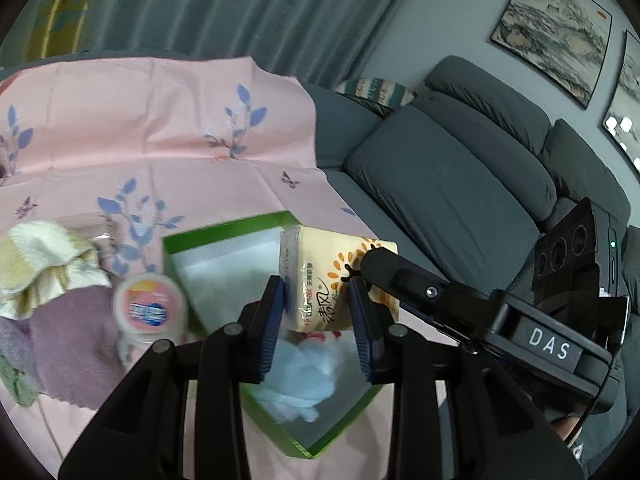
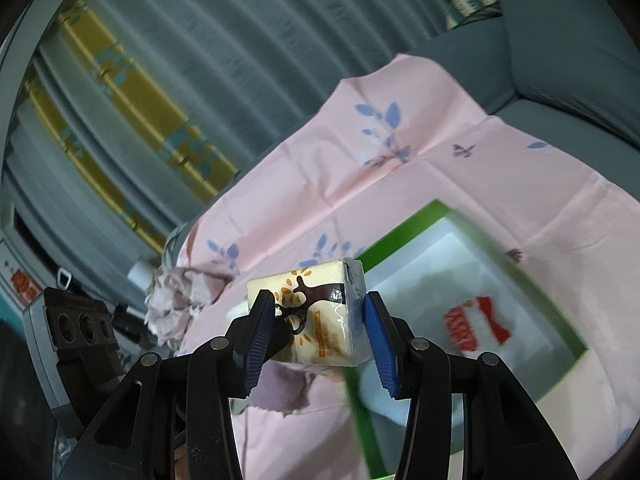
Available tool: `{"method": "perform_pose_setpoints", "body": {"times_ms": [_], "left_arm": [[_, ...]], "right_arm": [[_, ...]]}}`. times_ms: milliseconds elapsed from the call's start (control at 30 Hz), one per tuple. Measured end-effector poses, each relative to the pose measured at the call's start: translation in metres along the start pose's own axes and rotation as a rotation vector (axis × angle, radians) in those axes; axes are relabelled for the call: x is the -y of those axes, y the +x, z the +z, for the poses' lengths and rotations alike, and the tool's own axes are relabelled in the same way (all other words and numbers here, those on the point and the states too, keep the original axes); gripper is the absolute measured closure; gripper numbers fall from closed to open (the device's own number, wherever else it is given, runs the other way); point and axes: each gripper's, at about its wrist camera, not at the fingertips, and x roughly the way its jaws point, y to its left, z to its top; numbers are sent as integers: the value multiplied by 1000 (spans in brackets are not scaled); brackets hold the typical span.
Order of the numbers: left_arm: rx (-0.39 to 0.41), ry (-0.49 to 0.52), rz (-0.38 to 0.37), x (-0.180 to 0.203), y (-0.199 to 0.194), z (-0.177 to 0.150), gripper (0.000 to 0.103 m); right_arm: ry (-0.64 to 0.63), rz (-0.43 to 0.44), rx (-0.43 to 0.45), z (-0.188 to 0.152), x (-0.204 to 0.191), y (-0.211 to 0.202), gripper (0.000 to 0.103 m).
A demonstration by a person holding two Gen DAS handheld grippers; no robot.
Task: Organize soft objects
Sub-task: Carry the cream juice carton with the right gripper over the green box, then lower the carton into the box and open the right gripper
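Pink cloth (image 1: pixel 160 128) with blue leaf sprigs, green-rimmed box (image 1: pixel 224 229) with white inside, cream tissue pack (image 1: pixel 320 280) with orange petals, mauve towel (image 1: pixel 76 344), grey sofa (image 1: pixel 440 184)

Green box (image 1: pixel 224 236): far compartment bare in left wrist view, open from above. Near compartment part-filled by pale blue cloth (image 1: pixel 296 380).

Tissue pack (image 1: pixel 336 276) held over box, between both hand-held grippers; left hand-held gripper (image 1: pixel 318 308) and right hand-held gripper (image 1: pixel 362 258) crowd airspace above box centre.

Left of box: round jar (image 1: pixel 150 306) just beside wall, blocks side approach. Purple towel (image 1: pixel 76 344) and yellow-white towel (image 1: pixel 44 264) fill lower left of frame.

Pink cloth (image 1: pixel 160 120) beyond box bare: free passage, upper left. Grey sofa (image 1: pixel 440 184) bounds right.
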Motion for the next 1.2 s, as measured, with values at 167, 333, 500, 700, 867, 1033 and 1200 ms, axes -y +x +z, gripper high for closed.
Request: {"method": "perform_pose_setpoints", "body": {"times_ms": [167, 333, 500, 700, 867, 1033, 1200], "left_arm": [[-48, 32, -6, 17, 27, -1, 73], [-87, 50, -5, 22, 49, 0, 73], [-141, 52, 20, 21, 72, -4, 73], [-201, 55, 19, 19, 95, -8, 73], [-247, 62, 31, 17, 114, -5, 73], [-281, 63, 41, 12, 127, -9, 73], [-305, 62, 54, 9, 137, -13, 73]], "right_arm": [[58, -56, 15, 4, 26, -6, 54], [114, -62, 13, 5, 49, -6, 54], [177, -67, -19, 4, 72, 6, 54], [226, -126, -42, 3, 87, 15, 54], [269, -138, -48, 3, 100, 22, 54], [304, -160, -78, 1, 109, 32, 54], [329, -180, -95, -2, 118, 38, 54]]}}
